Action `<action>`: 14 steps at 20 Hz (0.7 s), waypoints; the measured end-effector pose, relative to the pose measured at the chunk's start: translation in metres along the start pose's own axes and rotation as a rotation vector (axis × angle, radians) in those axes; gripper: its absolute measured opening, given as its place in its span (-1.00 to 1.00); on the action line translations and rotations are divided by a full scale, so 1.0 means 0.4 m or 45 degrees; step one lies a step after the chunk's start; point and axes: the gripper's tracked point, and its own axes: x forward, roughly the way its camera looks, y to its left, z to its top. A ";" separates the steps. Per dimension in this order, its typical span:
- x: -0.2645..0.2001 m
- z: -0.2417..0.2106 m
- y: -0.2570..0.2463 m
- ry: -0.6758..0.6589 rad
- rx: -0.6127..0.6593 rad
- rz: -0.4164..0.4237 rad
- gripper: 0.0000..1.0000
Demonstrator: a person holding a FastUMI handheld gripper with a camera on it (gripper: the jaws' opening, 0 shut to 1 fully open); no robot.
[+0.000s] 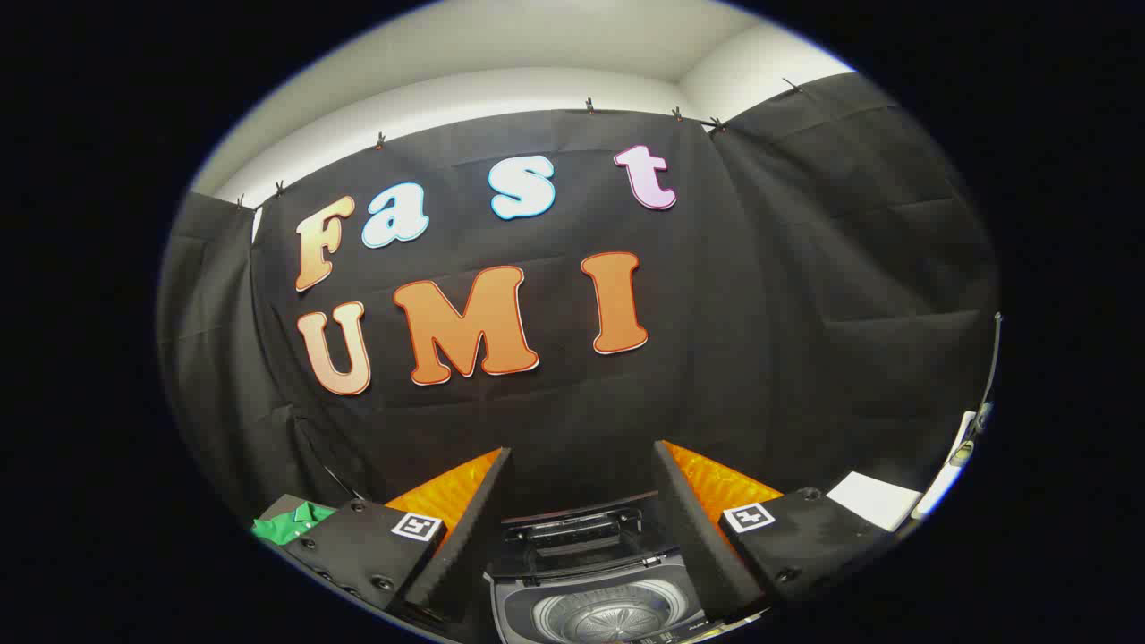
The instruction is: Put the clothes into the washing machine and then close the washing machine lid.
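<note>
Green clothing point(291, 521) lies just beyond the left finger, off to its outer side. Fingers point(581, 519) are spread wide and grip nothing. Between them sits the washing machine point(590, 590), lid point(572, 528) raised, drum point(601, 615) exposed. White paper point(872, 499) rests past the right finger.

The scene is lit evenly from above, and the pale ceiling point(537, 63) is rendered brightest. The black wall cloth point(805, 268) stays dim, with soft folds visible. Strong fisheye bending is seen toward the edges. The open gripper point(581, 501) fingers are shown sharp; the washing machine point(595, 604) drum glints faintly.
</note>
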 end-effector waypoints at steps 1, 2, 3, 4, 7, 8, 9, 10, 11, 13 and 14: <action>0.005 -0.004 0.003 0.002 0.000 0.003 0.97; 0.010 -0.006 0.008 0.006 0.001 0.006 0.97; 0.014 -0.007 0.011 0.008 0.000 0.008 0.97; 0.017 -0.010 0.015 0.010 -0.001 0.013 0.97; 0.026 -0.015 0.029 0.017 -0.006 0.026 0.97; 0.030 -0.014 0.032 0.017 -0.004 0.030 0.97; 0.034 -0.016 0.034 0.020 -0.003 0.032 0.97; 0.039 -0.022 0.034 0.022 -0.002 0.033 0.97; 0.043 -0.023 0.036 0.026 -0.002 0.036 0.97; 0.051 -0.029 0.041 0.032 -0.001 0.040 0.97; 0.053 -0.034 0.042 0.035 -0.001 0.042 0.97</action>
